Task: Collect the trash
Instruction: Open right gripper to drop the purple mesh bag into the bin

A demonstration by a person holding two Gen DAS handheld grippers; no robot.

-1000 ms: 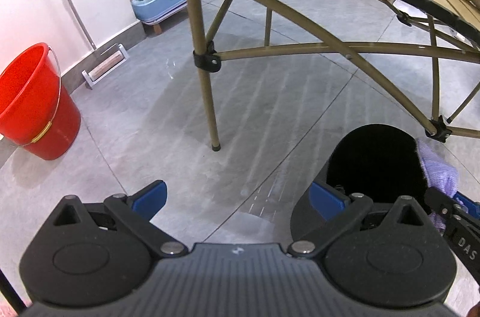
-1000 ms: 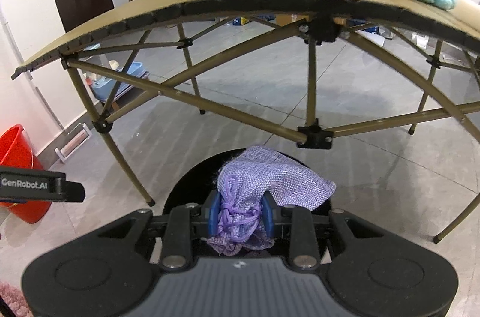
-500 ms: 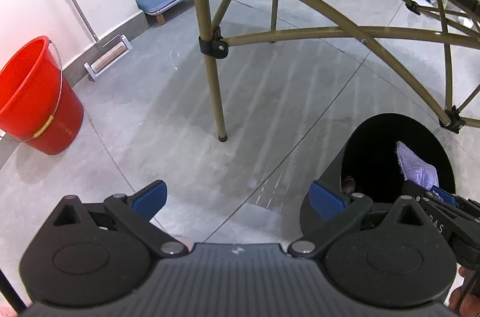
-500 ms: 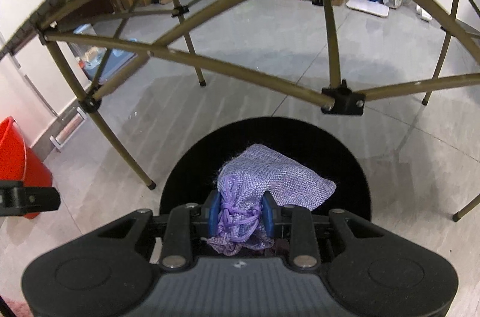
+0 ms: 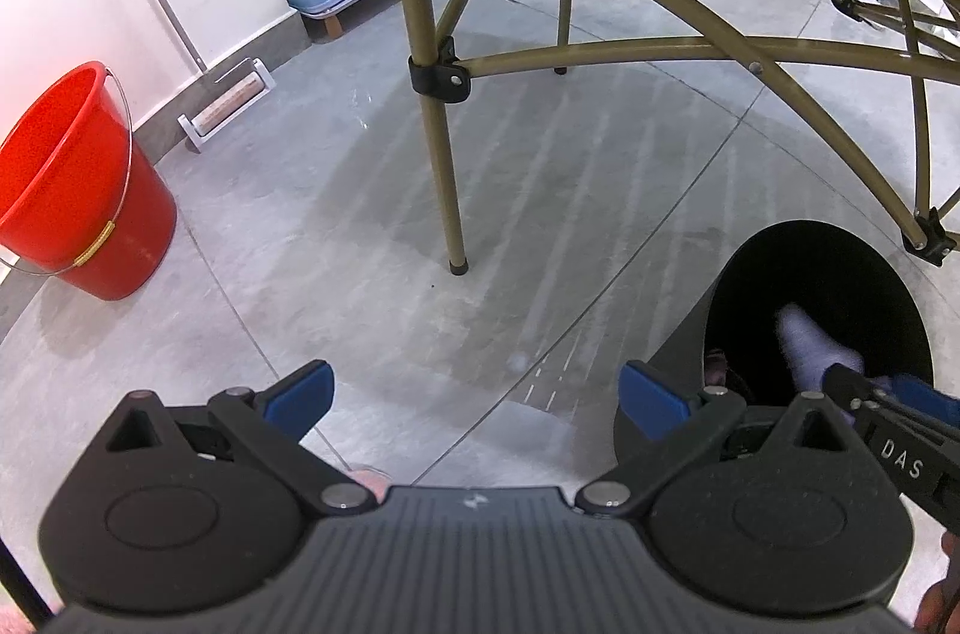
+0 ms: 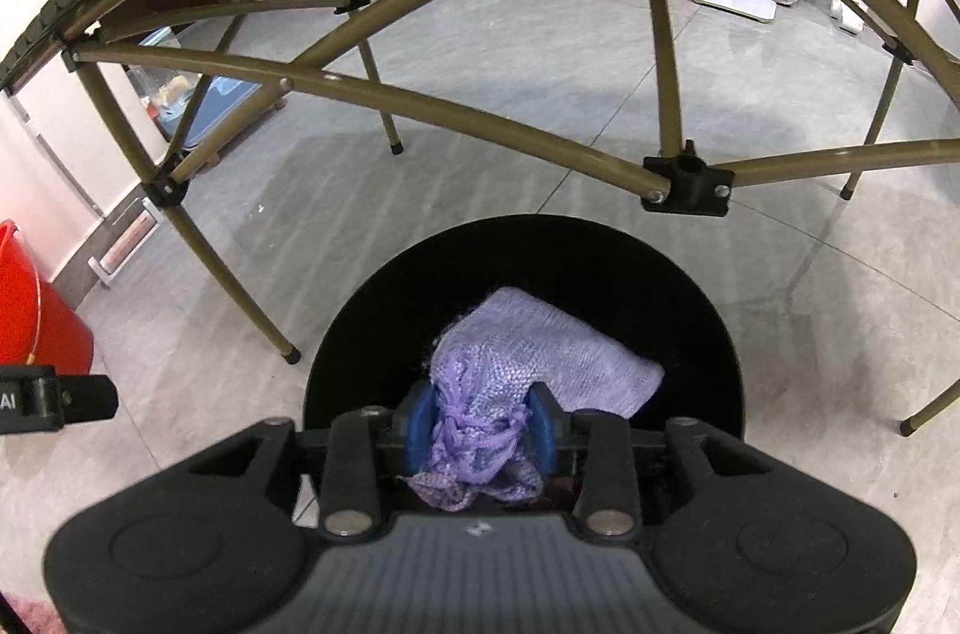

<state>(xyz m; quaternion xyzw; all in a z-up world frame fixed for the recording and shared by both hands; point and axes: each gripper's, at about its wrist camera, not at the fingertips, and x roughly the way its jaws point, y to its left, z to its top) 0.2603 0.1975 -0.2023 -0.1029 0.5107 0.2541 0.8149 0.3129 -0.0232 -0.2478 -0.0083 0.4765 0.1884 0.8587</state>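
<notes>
A purple mesh pouch hangs over the mouth of a round black bin on the floor. My right gripper has the pouch's tied neck between its blue pads; the jaws are opening, and the pouch still touches both pads. In the left wrist view the pouch shows pale and blurred inside the bin, with the right gripper reaching in from the right edge. My left gripper is open over bare floor left of the bin, with nothing between its fingers.
The olive frame of a folding table arches just behind the bin, with one leg ahead of my left gripper. A red bucket stands by the white wall on the left. Boxes and bags sit on the floor beyond the table.
My right gripper has sunk toward the bin's mouth with the pouch, so the tabletop has left its view. Its pads now stand slightly wider apart. The left gripper has hardly moved.
</notes>
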